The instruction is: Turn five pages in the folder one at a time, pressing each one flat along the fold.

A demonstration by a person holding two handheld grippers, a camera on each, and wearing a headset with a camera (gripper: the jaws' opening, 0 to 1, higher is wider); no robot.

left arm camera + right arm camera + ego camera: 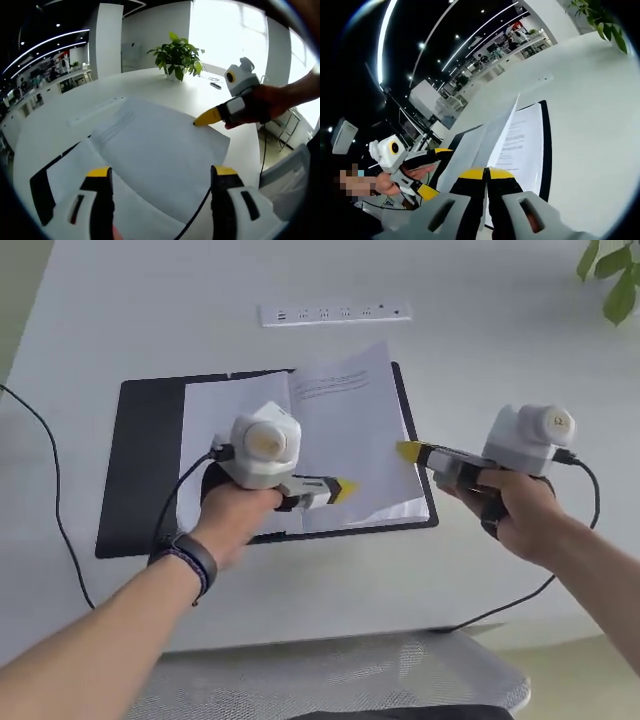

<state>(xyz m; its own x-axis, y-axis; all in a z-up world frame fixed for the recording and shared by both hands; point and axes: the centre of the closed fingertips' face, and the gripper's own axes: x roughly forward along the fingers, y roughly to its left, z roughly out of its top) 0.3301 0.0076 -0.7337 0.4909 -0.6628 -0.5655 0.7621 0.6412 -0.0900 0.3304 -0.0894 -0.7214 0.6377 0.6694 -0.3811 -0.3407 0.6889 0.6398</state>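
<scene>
Page (pixel 350 410) pinched in right tongs (pixel 408 451), left tongs (pixel 345 490) spread nearby

I am watching daylight pouring through the window (pixel 225 30) at upper right behind a potted plant (pixel 177 57) on the table (pixel 40 135); ceiling strips (pixel 386 35) are glowing upper left.

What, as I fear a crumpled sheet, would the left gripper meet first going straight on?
Probably the lifted page, which the right gripper holds by its edge; depth is unclear.
</scene>
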